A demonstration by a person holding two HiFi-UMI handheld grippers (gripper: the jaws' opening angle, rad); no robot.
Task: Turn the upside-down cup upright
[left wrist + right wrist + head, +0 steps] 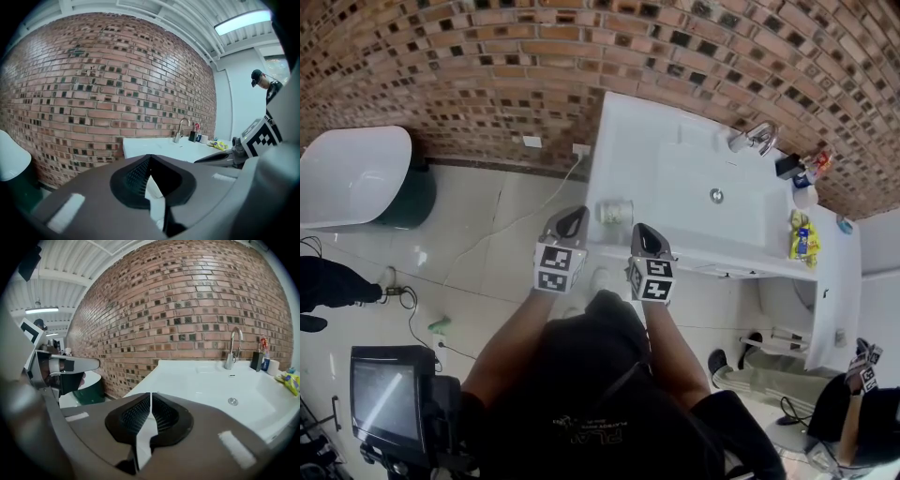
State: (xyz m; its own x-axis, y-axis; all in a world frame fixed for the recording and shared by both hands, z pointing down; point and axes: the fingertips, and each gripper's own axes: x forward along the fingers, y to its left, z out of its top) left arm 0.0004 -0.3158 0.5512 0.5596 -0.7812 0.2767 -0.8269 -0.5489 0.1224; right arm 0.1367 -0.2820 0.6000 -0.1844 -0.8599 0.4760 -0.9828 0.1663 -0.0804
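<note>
A small white cup (615,212) sits on the white sink counter (656,150), near its left front corner; from the head view I cannot tell which way up it is. My left gripper (572,216) hovers just left of the cup, jaws together and empty. To the right of the cup and slightly nearer me, my right gripper (646,232) has its tips meeting with nothing between them. In the left gripper view my left gripper (150,157) points over the counter, and in the right gripper view my right gripper (151,394) points over the basin. The cup shows in neither gripper view.
A faucet (757,138), a drain (716,195), dark bottles (797,169) and a yellow packet (802,239) are on the counter's far side. Brick wall behind. A white tub (352,173) and a monitor (389,394) stand on the tiled floor at left. Another person (862,403) stands at right.
</note>
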